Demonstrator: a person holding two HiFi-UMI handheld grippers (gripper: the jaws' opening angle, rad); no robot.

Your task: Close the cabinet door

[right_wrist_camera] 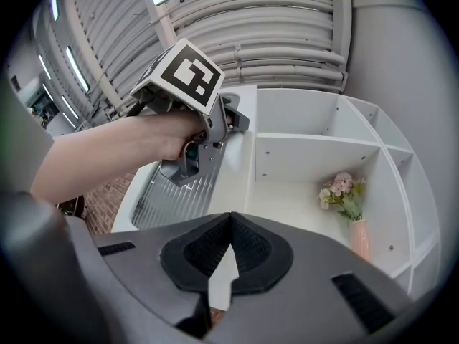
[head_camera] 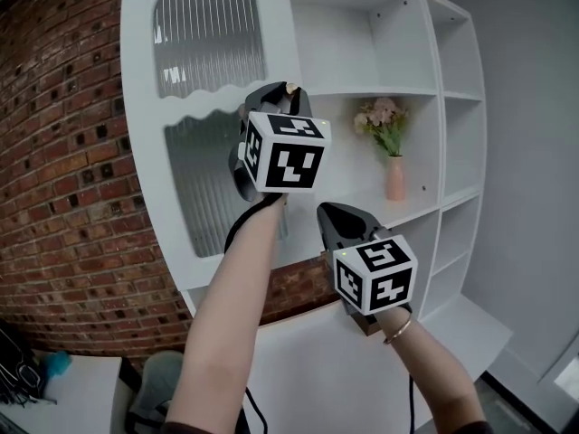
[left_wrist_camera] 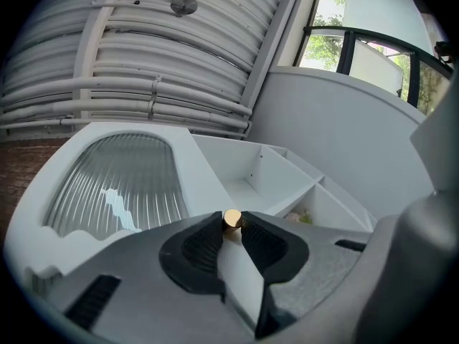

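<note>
The white cabinet door (head_camera: 208,89) with ribbed glass panels stands swung open to the left of the shelves. A small brass knob (head_camera: 291,88) sits at the door's right edge. My left gripper (head_camera: 286,92) is shut on that knob; in the left gripper view the knob (left_wrist_camera: 232,218) is pinched between the two jaw tips, with the door (left_wrist_camera: 122,185) behind it. My right gripper (head_camera: 331,213) hangs lower and to the right, in front of the open shelves, shut with nothing in it (right_wrist_camera: 229,218). The right gripper view shows the left gripper (right_wrist_camera: 231,120) at the door's edge (right_wrist_camera: 215,185).
A pink vase with flowers (head_camera: 393,156) stands on the middle shelf (head_camera: 425,208) inside the cabinet. A brick wall (head_camera: 63,152) lies left of the door. A white lower cabinet top (head_camera: 470,324) juts out below. A grey surface with a blue item (head_camera: 54,369) is at bottom left.
</note>
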